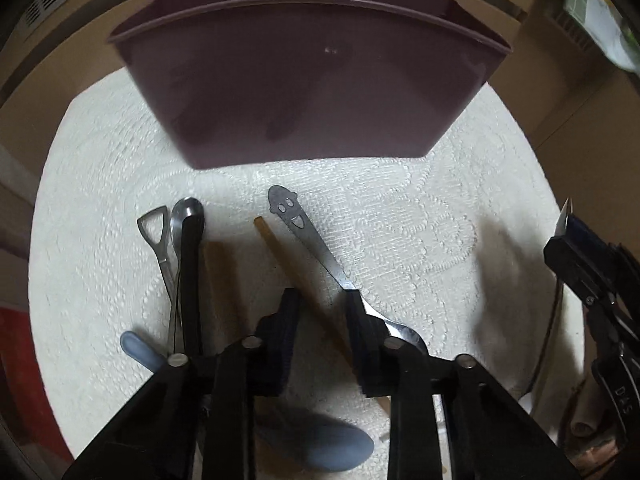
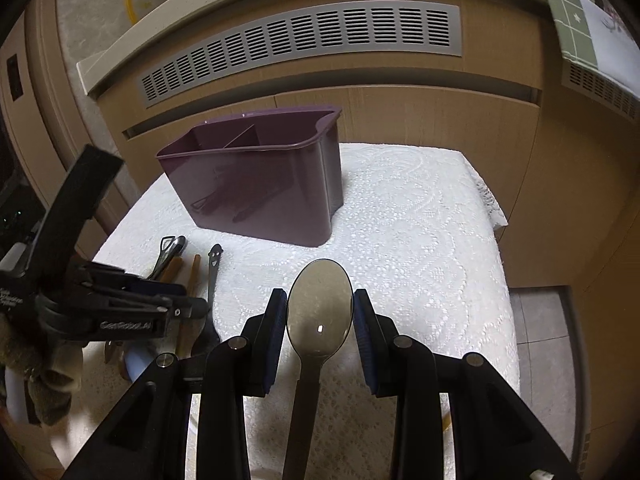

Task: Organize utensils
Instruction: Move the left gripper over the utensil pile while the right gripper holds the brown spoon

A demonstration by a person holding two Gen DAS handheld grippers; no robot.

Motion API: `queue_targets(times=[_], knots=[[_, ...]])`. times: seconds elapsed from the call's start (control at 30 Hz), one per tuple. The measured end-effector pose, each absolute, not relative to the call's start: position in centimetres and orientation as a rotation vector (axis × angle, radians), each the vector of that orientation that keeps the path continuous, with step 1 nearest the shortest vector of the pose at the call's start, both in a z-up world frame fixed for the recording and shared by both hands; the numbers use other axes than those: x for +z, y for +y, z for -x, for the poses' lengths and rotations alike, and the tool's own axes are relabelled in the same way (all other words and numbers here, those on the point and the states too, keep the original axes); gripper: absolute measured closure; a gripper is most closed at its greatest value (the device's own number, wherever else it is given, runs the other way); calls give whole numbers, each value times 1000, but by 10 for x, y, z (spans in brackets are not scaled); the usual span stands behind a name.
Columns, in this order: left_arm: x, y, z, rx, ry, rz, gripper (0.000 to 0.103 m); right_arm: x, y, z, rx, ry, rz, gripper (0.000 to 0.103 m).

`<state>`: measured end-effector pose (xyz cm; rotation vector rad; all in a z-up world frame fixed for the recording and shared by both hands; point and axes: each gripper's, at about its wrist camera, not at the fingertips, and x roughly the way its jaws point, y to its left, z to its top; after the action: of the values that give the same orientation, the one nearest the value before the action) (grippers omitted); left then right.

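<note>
A purple utensil caddy (image 1: pixel 304 80) (image 2: pixel 264 184) with inner dividers stands on the white lace cloth (image 1: pixel 420 220). Before it lie a smiley-handled fork (image 1: pixel 316 240), a wooden chopstick (image 1: pixel 288 264), a metal spoon (image 1: pixel 186 216), a loop-handled utensil (image 1: pixel 154 232) and a blue spoon (image 1: pixel 332 448). My left gripper (image 1: pixel 322 320) is open, low over the chopstick, its right finger touching the fork. My right gripper (image 2: pixel 320 312) is shut on a large metal spoon (image 2: pixel 320 308), bowl forward, above the cloth. The left gripper (image 2: pixel 120 312) also shows in the right wrist view.
A wooden cabinet with a grey vent grille (image 2: pixel 304 44) stands behind the table. The cloth's right edge (image 2: pixel 500 264) drops to a tiled floor. A green-checked item (image 2: pixel 576 20) lies on the counter at the top right. The right gripper shows at the edge of the left wrist view (image 1: pixel 592 272).
</note>
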<state>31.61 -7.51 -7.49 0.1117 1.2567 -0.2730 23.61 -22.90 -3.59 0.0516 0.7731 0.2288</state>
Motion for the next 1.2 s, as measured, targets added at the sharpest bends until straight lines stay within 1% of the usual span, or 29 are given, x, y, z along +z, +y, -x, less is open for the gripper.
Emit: queue_targets(times=[0.1, 0.23, 0.33, 0.43, 0.63, 0.73, 0.83, 0.9, 1.03, 1.2], knots=[[-73, -85, -303, -291, 1229, -219, 90, -35, -231, -234, 233, 765, -56, 72], [-72, -86, -279, -312, 1196, -335, 90, -33, -230, -231, 244, 756, -54, 72], [-71, -74, -272, -300, 1199, -344, 89, -34, -226, -230, 250, 758, -43, 72], [-74, -59, -274, -307, 1254, -242, 87, -35, -221, -229, 250, 760, -26, 72], [-75, -55, -291, -279, 1277, -150, 89, -34, -216, -226, 237, 758, 3, 72], [-72, -59, -288, -263, 1197, -143, 93, -32, -216, -223, 237, 756, 0, 72], [-57, -55, -257, -277, 1043, -93, 93, -29, -219, -218, 274, 759, -33, 72], [-51, -47, -240, -288, 982, -8, 93, -27, -221, -216, 309, 773, -61, 72], [-50, -39, -220, -327, 950, 90, 93, -23, -215, -212, 316, 774, -36, 72], [-40, -32, -203, -309, 986, 116, 91, -22, -213, -210, 271, 786, -12, 72]])
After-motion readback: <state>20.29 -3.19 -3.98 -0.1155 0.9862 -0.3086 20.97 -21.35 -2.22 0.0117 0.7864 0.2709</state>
